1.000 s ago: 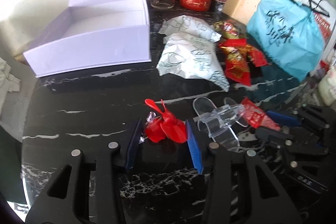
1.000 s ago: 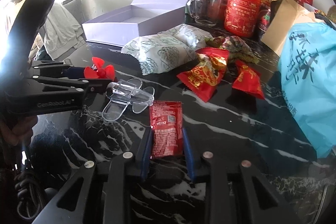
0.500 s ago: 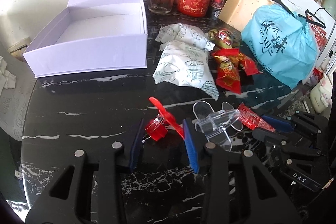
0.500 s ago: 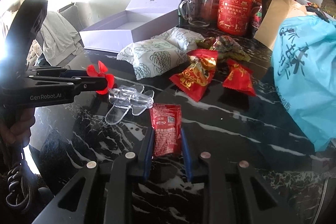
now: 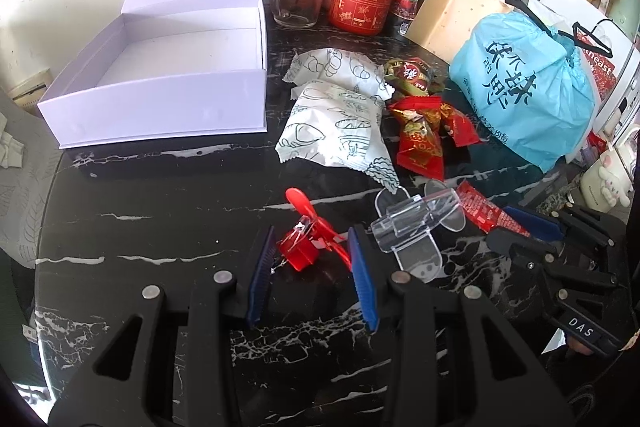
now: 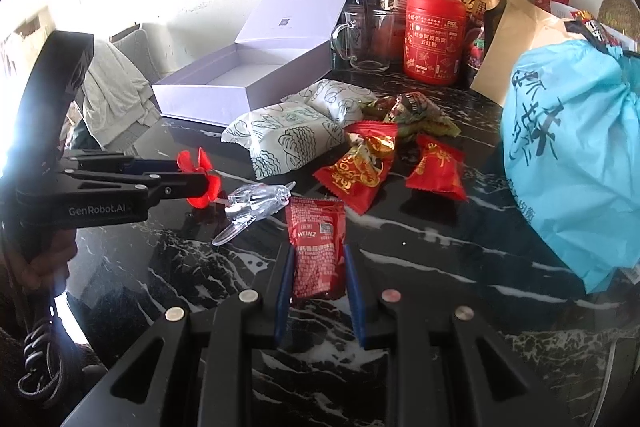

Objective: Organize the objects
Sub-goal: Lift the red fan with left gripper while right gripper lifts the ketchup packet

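- My left gripper is clamped on the small red propeller toy; its jaws were closing a moment ago and now pinch the toy's body, so one blade sticks up toward 12 o'clock, free of the pads.
- My right gripper is clamped on the red ketchup sachet, gripped by its long edges so it lies flat between the jaws.
- I judge both grips are set up for a carry to the open white box, which sits at 11 o'clock from the left gripper with its lid propped back.
- The clear plastic clip lies on the black marble table between the two grippers, not held.
- The white snack packs and red candy wrappers wait at 1 o'clock, beside the blue bag.
- Whether either held item is clear of the table I can't tell. The sachet's lower end is hidden behind the jaws, and glare washes out the right view's left side.
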